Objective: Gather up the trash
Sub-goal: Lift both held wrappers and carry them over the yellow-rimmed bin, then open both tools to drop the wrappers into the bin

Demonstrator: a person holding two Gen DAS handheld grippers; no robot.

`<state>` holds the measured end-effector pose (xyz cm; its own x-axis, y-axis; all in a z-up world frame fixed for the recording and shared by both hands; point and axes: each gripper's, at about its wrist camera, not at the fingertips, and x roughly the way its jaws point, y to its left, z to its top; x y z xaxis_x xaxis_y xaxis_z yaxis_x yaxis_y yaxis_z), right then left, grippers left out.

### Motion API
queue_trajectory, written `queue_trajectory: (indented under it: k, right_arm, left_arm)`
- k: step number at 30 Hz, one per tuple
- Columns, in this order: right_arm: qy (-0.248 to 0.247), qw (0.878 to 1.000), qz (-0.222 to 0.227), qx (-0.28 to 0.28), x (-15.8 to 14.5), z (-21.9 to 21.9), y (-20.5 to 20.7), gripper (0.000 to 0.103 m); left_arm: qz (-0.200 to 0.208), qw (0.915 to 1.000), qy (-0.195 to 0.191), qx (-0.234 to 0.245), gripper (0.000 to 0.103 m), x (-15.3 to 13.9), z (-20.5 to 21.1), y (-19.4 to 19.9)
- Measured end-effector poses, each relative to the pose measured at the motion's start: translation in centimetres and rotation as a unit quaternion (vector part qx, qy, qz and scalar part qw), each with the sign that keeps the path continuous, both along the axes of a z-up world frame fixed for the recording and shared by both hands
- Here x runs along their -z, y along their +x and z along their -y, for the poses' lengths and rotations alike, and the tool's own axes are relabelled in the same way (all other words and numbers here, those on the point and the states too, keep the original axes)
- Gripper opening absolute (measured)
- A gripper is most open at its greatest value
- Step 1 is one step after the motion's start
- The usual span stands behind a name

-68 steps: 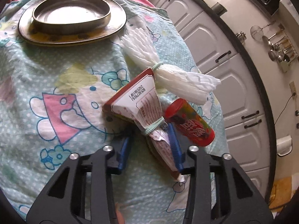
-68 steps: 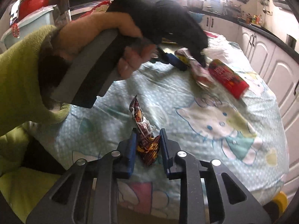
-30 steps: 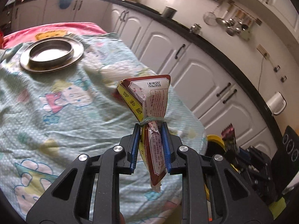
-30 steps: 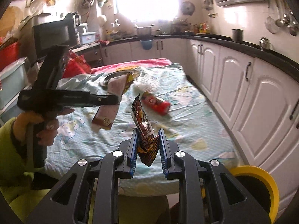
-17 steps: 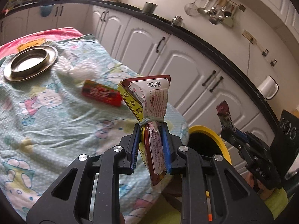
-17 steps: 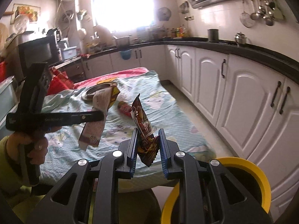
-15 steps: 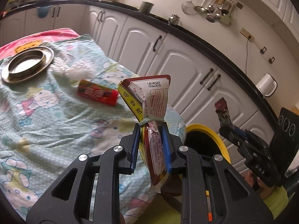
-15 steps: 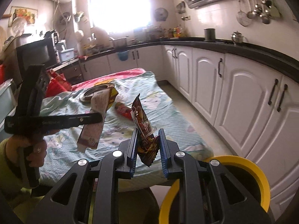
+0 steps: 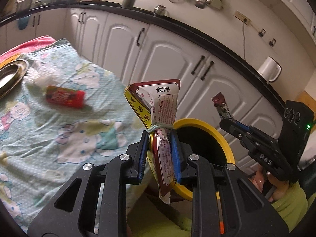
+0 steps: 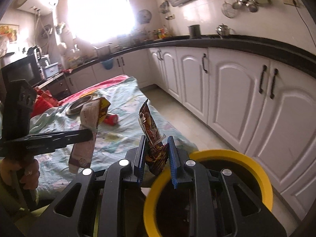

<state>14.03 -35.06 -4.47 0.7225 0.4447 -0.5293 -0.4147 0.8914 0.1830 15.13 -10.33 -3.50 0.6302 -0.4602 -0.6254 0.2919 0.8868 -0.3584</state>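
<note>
Both pieces of trash are lifted and the step in hand looks like the carry to the bin, with the drop not yet made. Nearest in the left wrist view, the left gripper [image 9: 159,154] has its fingers pressed onto the tied red-and-yellow packet [image 9: 158,118], which stands up between them with its tail hanging below. The right gripper [image 10: 156,158] has its fingers closed narrowly on a dark snack wrapper [image 10: 151,138], upright and crumpled at the grip. Just beyond and below both sits the yellow-rimmed bin [image 10: 256,173], its dark mouth open; the right gripper is already partly over the rim, while the left one appears to sit at the rim's near edge. The next move, as I judge it, calls for bringing each piece squarely over the mouth and parting the fingers so it falls inside; the two grippers are near each other there and could crowd one another. Farther off, on the cloth-covered bench [image 9: 59,138], a red can [image 9: 66,98] still lies on its side, likely trash left to fetch, with a metal plate [image 9: 11,73] beyond it and white cabinets [image 10: 237,90] behind.
</note>
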Motion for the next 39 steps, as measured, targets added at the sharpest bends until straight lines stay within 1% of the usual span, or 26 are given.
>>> queue_trajectory:
  k: [12,24,27,28,29,30,31,33,34,35,37,39]
  right_arm:
    - [-0.004,0.998,-0.032,0.05,2.7,4.6,-0.5,0.021]
    - [0.002,0.994,-0.068,0.089,5.7,8.3,-0.9,0.021]
    - [0.006,0.992,-0.08,0.098,6.4,9.2,-0.9,0.027]
    - [0.009,0.991,-0.086,0.103,6.6,9.6,-0.8,0.034]
    - [0.014,0.99,-0.09,0.108,6.8,10.0,-0.8,0.039]
    - [0.017,0.989,-0.092,0.116,6.9,10.5,-0.9,0.046]
    - [0.017,0.988,-0.093,0.121,6.9,10.8,-0.9,0.05]
    - [0.018,0.987,-0.093,0.132,7.0,11.5,-0.9,0.055]
    - [0.019,0.986,-0.093,0.141,7.1,11.9,-1.0,0.057]
    - [0.022,0.984,-0.094,0.148,7.2,12.2,-1.0,0.058]
    - [0.03,0.982,-0.098,0.158,7.5,12.8,-0.9,0.061]
    - [0.035,0.981,-0.102,0.161,7.6,13.0,-0.8,0.061]
  left_arm:
    - [-0.014,0.9975,0.015,0.067,0.017,1.8,6.1,0.0]
    - [-0.046,0.993,0.019,0.107,0.017,4.1,10.0,1.0]
    - [-0.044,0.9923,0.02,0.114,0.017,4.1,10.8,1.3]
    - [-0.043,0.9924,0.021,0.113,0.018,4.0,10.9,1.4]
    - [-0.042,0.9931,0.021,0.107,0.028,4.0,10.8,1.5]
    - [-0.043,0.9937,0.02,0.101,0.037,4.1,10.6,1.6]
    - [-0.045,0.9945,0.019,0.093,0.049,4.2,10.2,1.6]
    - [-0.052,0.9957,0.013,0.075,0.053,4.4,9.2,1.9]
    - [-0.056,0.996,0.008,0.069,0.058,4.6,8.7,2.0]
    - [-0.06,0.9965,0.001,0.057,0.067,4.7,7.9,2.1]
    - [-0.06,0.9974,-0.006,0.04,0.073,4.7,6.7,2.1]
    - [-0.05,0.9985,-0.001,0.022,0.079,4.5,5.7,2.0]
